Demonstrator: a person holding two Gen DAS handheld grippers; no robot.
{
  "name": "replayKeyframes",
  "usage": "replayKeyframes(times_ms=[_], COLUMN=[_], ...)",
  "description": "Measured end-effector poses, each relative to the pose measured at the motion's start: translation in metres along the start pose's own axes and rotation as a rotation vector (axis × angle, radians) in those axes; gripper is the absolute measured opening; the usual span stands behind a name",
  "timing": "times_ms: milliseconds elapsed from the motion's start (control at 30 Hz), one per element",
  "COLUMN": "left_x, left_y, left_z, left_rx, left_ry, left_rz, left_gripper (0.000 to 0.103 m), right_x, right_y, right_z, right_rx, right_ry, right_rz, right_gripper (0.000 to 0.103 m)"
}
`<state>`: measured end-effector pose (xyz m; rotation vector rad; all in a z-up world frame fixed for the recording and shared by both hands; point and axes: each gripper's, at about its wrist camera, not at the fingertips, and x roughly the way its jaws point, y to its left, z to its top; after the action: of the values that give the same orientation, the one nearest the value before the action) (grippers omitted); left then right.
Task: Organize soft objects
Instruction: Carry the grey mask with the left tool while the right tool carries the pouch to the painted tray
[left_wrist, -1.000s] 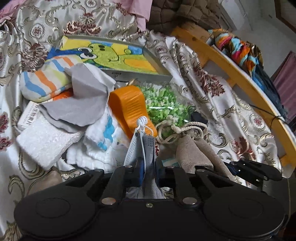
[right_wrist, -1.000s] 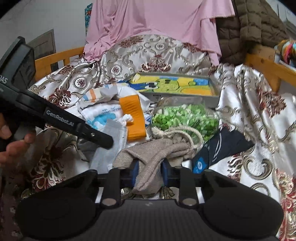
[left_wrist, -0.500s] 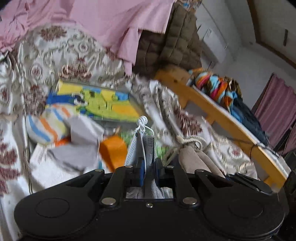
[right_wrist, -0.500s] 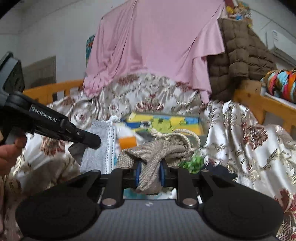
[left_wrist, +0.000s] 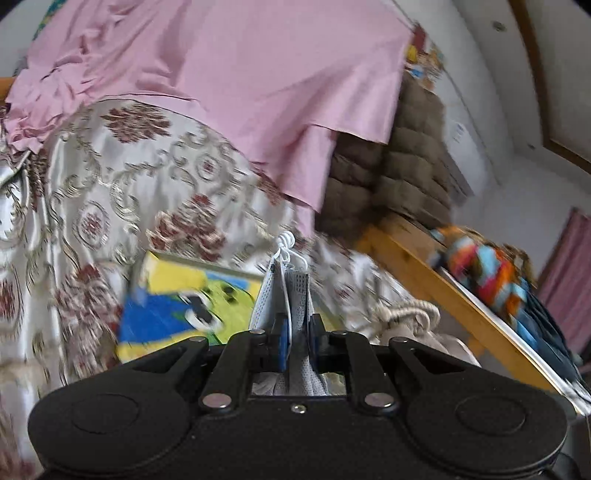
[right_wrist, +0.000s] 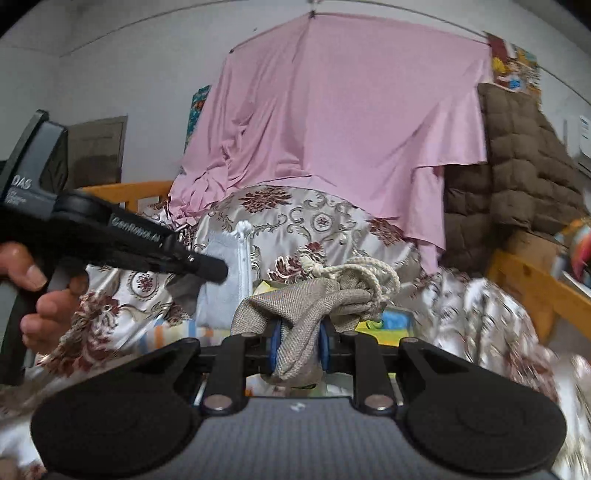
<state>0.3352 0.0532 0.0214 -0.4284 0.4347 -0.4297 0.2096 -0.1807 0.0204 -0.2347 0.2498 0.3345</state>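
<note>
The left claw (left_wrist: 295, 345) is clamped narrow on a grey face mask (left_wrist: 291, 295), which stands up out of the blue pads at the centre of the left wrist view, its white ear loop (left_wrist: 286, 245) bunched at the top. The right claw (right_wrist: 298, 349) is pinched on a beige drawstring pouch (right_wrist: 306, 310) at the middle of the right wrist view, with the pouch's rope cord (right_wrist: 365, 275) coiled to the upper right of the grip. Both things look very light and limp: the mask is thin, pleated and flat, so a pinch across its folded body holds better than one on the loop, which would let it swing and twist. The pouch is coarse woven cloth, not slippery, and folds over the pads; a bite on a bunched fold near its neck seems safest, since the cord alone could slide. Neither is fragile. In the right wrist view the mask hangs at centre left, beside the hand (right_wrist: 40, 291) carrying the left claw, above the patterned bedspread (right_wrist: 325, 221).
</note>
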Motion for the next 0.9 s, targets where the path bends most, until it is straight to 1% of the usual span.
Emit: replayKeyframes(times_ms=[100, 167, 267, 333, 433, 533, 667, 800, 900], left_x=[0.026, 0.041, 0.062, 0.075, 0.092, 0.108, 0.120, 0.128, 0.135], left_y=[0.026, 0.046, 0.077, 0.091, 0.112, 0.133, 0.143, 0.142, 0.143], left_z=[0.017, 0.020, 0.020, 0.016, 0.011, 0.011, 0.010, 0.005, 0.000], left_rx=[-0.046, -0.082, -0.177, -0.203, -0.249, -0.311, -0.301, -0.242, -0.222], left_ry=[-0.010, -0.006, -0.006, 0.011, 0.063, 0.155, 0.205, 0.230, 0.248], left_rz=[0.015, 0.037, 0.070, 0.083, 0.108, 0.108, 0.131, 0.179, 0.204], left_gripper=[0.012, 0.012, 0.012, 0.012, 0.012, 0.013, 0.013, 0.015, 0.017], right_x=[0.046, 0.077, 0.123, 0.150, 0.187, 0.217, 0.241, 0.253, 0.262], right_y=[0.003, 0.005, 0.005, 0.005, 0.012, 0.021, 0.035, 0.042, 0.045], right_z=[0.011, 0.016, 0.019, 0.018, 0.014, 0.009, 0.003, 0.000, -0.004], right_rx=[-0.021, -0.026, -0.012, 0.011, 0.017, 0.015, -0.033, -0.062, -0.071], right_ry=[0.029, 0.053, 0.094, 0.128, 0.184, 0.239, 0.289, 0.327, 0.357], right_rz=[0.012, 0.017, 0.020, 0.031, 0.039, 0.045, 0.036, 0.018, 0.009], right_gripper=[0.023, 0.023, 0.023, 0.023, 0.023, 0.023, 0.024, 0.026, 0.028])
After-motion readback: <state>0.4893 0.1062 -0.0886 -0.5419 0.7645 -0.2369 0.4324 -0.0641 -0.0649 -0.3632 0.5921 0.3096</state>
